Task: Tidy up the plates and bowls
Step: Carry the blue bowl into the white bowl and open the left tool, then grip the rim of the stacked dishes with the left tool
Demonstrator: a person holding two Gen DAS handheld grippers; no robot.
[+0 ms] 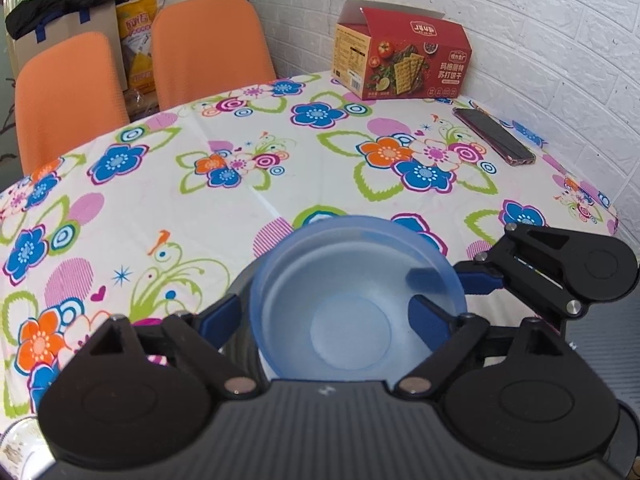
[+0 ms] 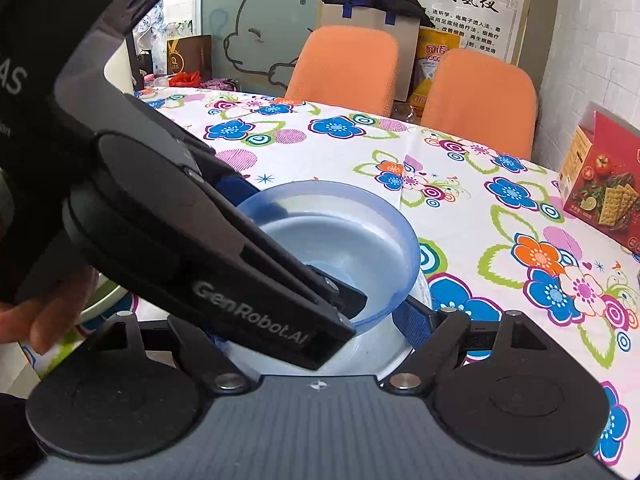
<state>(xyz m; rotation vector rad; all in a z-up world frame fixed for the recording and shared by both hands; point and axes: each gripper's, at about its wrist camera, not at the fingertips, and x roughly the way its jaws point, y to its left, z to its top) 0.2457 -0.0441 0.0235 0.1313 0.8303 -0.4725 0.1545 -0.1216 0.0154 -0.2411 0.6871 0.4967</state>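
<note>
Black-bodied and blue-padded, the left claw (image 1: 324,312) stands spread wide around a translucent blue bowl (image 1: 352,300), one pad outside the near-left wall and the other just inside the right rim; neither pad visibly presses on the plastic. From the right wrist view, the right claw (image 2: 320,332) sits low beside the same bowl (image 2: 360,240), its right pad (image 2: 414,324) against the outer wall of a paler bowl (image 2: 394,344) that the blue one rests in; its left pad is hidden behind the other tool, so whether it grips cannot be told. A person's fingers (image 2: 48,320) show at the left edge of that view. Both bowls rest near the front of the bench (image 1: 280,184), which wears a flower-print cloth. Farther back lie a dark phone (image 1: 494,136) and a red cracker box (image 1: 404,56) by the white brick wall (image 1: 540,20). Two orange chairs (image 1: 212,48) stand behind the far edge.
</note>
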